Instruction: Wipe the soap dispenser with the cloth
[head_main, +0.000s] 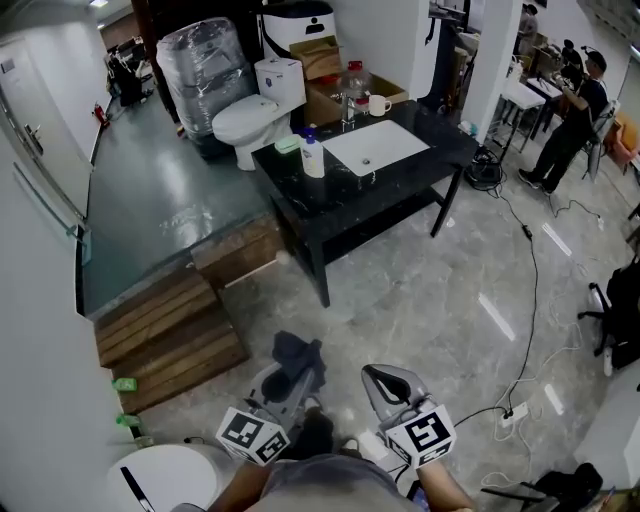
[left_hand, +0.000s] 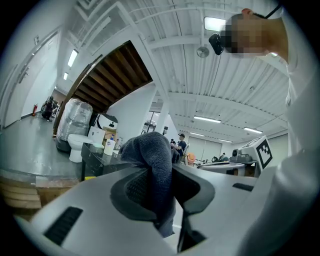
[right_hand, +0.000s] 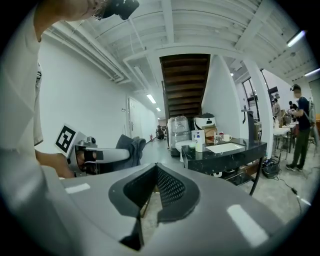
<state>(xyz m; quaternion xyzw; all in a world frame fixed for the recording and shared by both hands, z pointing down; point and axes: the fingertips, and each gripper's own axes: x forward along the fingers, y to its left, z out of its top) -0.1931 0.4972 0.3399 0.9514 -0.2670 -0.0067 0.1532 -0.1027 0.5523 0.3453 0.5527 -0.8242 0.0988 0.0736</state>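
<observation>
The left hand-held gripper (left_hand: 165, 200) is pinching the dark cloth (left_hand: 150, 165): one fold is trapped between the pads while the rest bunches up and flops over the top of the jaws. That looks a sensible hold, because the loose bulk sits out front, where it can meet a surface before the hard jaws do. Beside it, the right hand-held gripper (right_hand: 152, 192) has its jaws pressed together with nothing between them. It reads as the spare tool, kept free, perhaps to steady something later. Both are held low in front of the person, side by side and pointing roughly the same way across the grey floor (head_main: 440, 300). Now look further out, and there is the target! The soap dispenser (head_main: 312, 155) stands upright near the front left corner of the black bench (head_main: 330, 215), just beside the white sink basin (head_main: 375, 147). It is well apart from both tools, with a stretch of floor between them. Wiping has not begun, and this looks like the approach stage. The bottle sits close to the bench edge, which should make it easy to reach from the front. It is tall and slim, though, so a sideways rub could tip it, and the empty right tool may have to brace it.
</observation>
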